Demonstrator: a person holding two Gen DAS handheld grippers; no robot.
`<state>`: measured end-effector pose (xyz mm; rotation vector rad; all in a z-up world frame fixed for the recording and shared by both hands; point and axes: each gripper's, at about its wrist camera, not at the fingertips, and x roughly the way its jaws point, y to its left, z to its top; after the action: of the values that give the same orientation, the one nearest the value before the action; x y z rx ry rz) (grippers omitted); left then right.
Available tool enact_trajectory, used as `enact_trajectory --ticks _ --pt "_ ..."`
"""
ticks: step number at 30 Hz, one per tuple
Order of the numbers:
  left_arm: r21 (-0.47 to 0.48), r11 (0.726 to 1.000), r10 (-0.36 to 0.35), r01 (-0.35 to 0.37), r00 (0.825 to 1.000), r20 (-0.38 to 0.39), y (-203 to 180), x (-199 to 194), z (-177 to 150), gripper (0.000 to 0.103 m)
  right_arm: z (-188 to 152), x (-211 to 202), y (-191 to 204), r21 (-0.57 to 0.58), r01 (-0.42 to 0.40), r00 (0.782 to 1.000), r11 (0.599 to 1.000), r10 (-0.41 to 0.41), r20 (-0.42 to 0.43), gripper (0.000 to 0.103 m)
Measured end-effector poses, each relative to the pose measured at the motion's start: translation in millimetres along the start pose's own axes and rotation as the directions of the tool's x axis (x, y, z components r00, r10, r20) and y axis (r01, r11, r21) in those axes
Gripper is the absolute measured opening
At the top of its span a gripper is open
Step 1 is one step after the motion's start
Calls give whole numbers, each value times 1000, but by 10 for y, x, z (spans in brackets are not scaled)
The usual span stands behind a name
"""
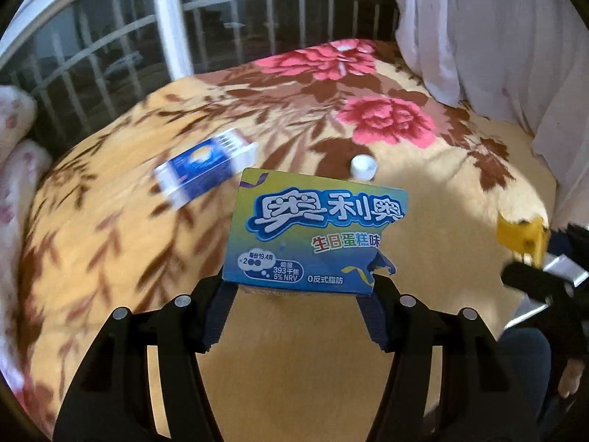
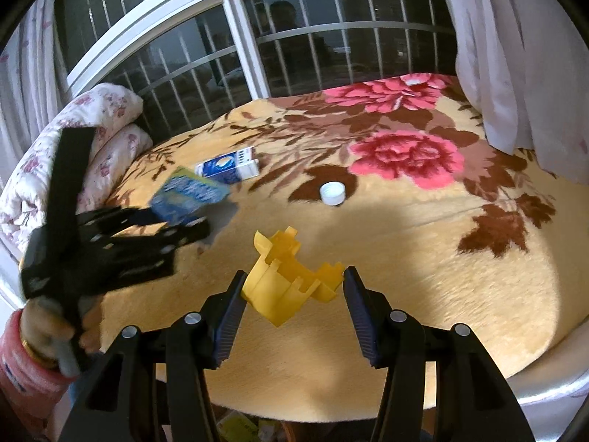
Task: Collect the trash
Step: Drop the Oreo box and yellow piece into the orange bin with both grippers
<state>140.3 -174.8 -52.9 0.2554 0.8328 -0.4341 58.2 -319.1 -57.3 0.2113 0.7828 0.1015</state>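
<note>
A bed (image 2: 423,258) fills both views, spread with a yellow fleece blanket printed with large pink flowers and brown leaves. Behind its far edge stands a white-framed window (image 2: 235,33) with metal bars, dark outside. White curtains (image 2: 515,55) hang at the far right, and a rolled floral quilt (image 2: 73,140) lies at the far left of the bed.

The left tongs (image 1: 298,287) pinch a blue-and-green biscuit box (image 1: 316,235) by its near lower edge, one pad on each side; the box is lifted clear of the blanket, and its right edge is torn ragged. In the right wrist view the hand (image 2: 48,328) holding these tongs shows at the left, with a pink sleeve.

The right tongs (image 2: 294,287) are closed on a crumpled yellow plastic piece (image 2: 287,283), pads touching both its sides, above the near part of the bed.

A blue-and-white carton (image 2: 228,167) lies on its side at the far left of the blanket. A white bottle cap (image 2: 333,193) sits near the middle, apart from the carton.
</note>
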Motion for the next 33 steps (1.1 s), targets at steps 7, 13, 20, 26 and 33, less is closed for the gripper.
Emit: enact_trajectory --ticks 7,13,20,26,33 --pt "-58 998 32 -32 999 -16 149 -435 -578 59 -222 -57 332 -72 -24 999 997 22 -25 53" --pt "-55 998 31 -34 998 -50 197 -690 -1064 59 -535 -125 610 -132 -56 996 990 46 -71 53" --pt "-30 999 -33 29 990 -136 105 -801 -1630 59 -972 -220 805 -184 -86 986 979 57 -154 53" --pt "43 988 -130 147 952 -278 -65 -702 -2134 59 -1403 -123 850 -195 -110 963 975 55 -265 53" --pt "65 979 -147 193 890 -431 -165 -274 -2444 59 -1784 201 851 -170 -121 917 978 45 -396 53"
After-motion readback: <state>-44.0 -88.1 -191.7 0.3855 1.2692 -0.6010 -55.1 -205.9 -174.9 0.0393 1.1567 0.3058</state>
